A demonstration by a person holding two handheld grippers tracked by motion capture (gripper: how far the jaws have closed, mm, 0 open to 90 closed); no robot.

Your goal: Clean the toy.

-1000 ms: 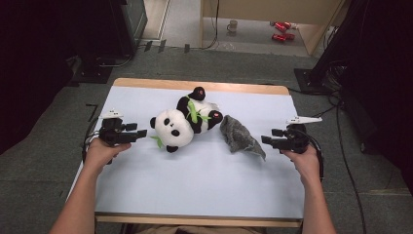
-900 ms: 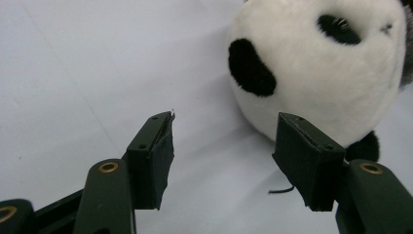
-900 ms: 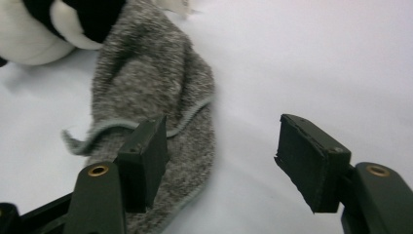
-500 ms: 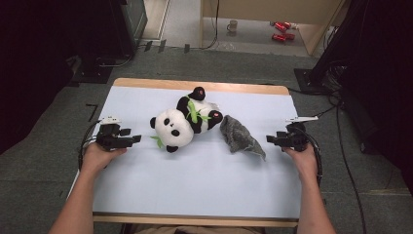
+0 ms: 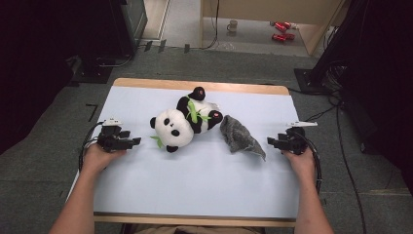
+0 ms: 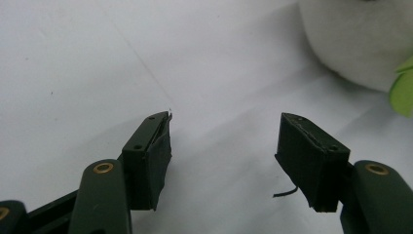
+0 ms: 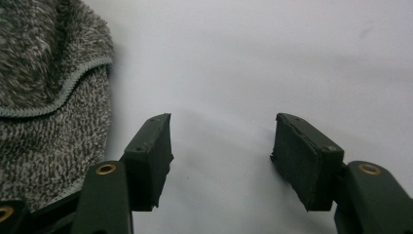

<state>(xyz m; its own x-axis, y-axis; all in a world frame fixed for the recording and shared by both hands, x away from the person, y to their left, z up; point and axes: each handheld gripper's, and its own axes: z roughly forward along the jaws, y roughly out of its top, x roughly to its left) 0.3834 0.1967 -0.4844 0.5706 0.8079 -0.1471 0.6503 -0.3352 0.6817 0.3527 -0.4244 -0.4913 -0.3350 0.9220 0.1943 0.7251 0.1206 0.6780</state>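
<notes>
Both tongs sank toward the table, spread and empty, flanking panda and cloth.

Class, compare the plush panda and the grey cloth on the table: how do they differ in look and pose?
The plush panda is black and white with green leaves; the grey cloth is speckled grey. The panda is plump and lies on its side; the cloth lies in a low crumpled heap. Both are soft and rest on the table, ungripped.
</notes>
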